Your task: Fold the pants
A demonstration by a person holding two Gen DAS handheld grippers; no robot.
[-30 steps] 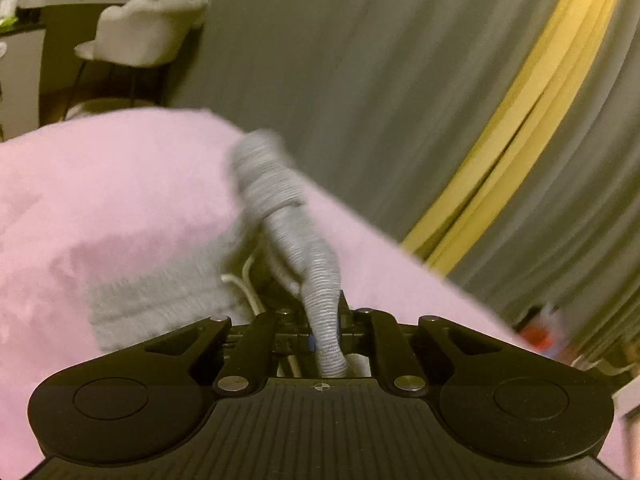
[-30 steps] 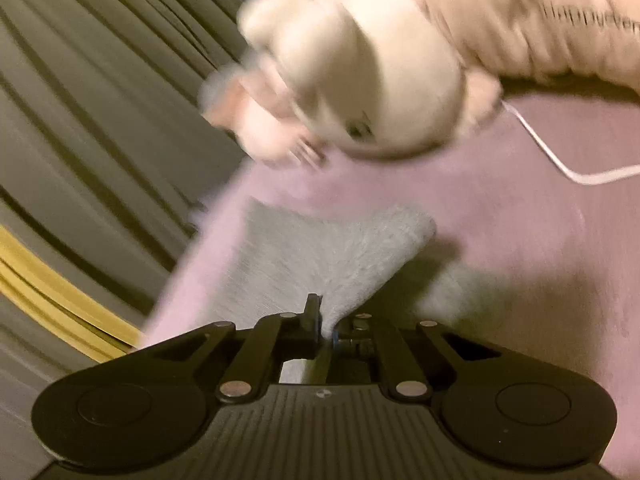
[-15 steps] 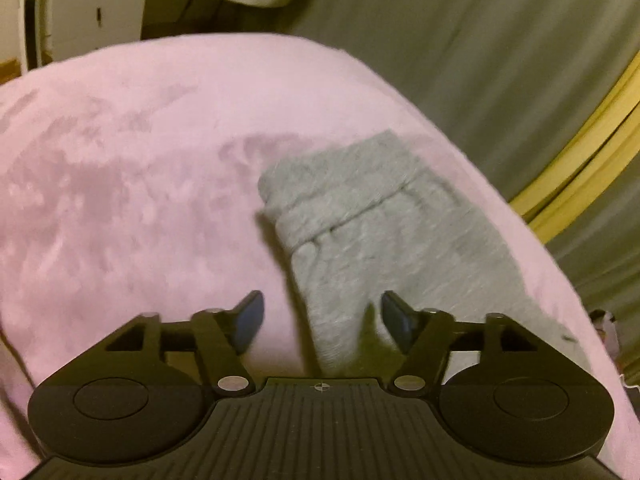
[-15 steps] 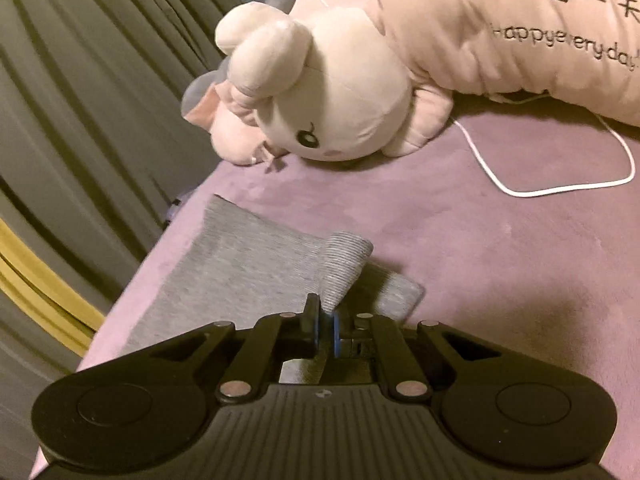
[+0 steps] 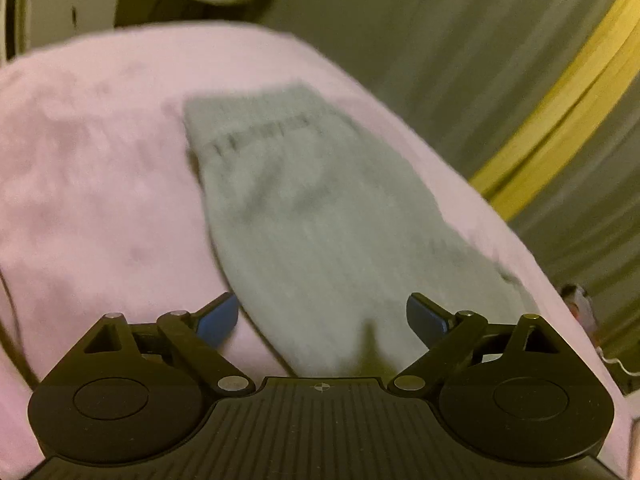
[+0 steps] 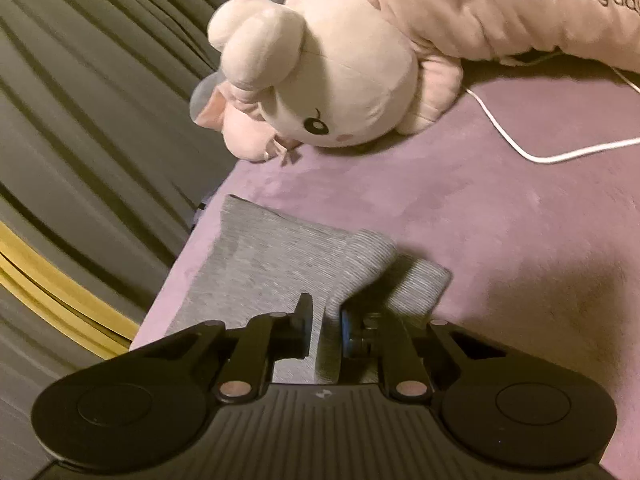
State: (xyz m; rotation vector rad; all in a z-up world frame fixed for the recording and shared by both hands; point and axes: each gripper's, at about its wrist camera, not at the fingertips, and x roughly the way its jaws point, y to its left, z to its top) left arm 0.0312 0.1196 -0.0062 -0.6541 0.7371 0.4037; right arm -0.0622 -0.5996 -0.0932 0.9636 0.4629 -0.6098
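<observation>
a: starting at the left, what's the left gripper (image 5: 322, 316) doing?

b: its jaws have just been opening and now stand wide apart, blue pads out at 9 and 3 o'clock. the grey pants (image 5: 320, 216) lie flat on the pink blanket (image 5: 92, 184) and run up between the pads toward 12 o'clock, but neither pad presses on them. that view is blurred, so i can't make out finer detail.

a: and past the pants?

b: a grey curtain (image 5: 460, 52) with a yellow stripe at 2 o'clock.

a: now the right one?

b: the right gripper (image 6: 325, 326) has just been easing open too, though only a narrow gap shows. a raised fold of the pants (image 6: 276, 264) sits in that gap, against the right pad; the left pad stands just clear. the ribbed cuff flops over toward 1 o'clock.

a: anything else there?

b: a pale plush toy (image 6: 320, 80) at 12 o'clock, well apart from the pants, and a white cable (image 6: 532, 156) curling at 2 o'clock.
</observation>
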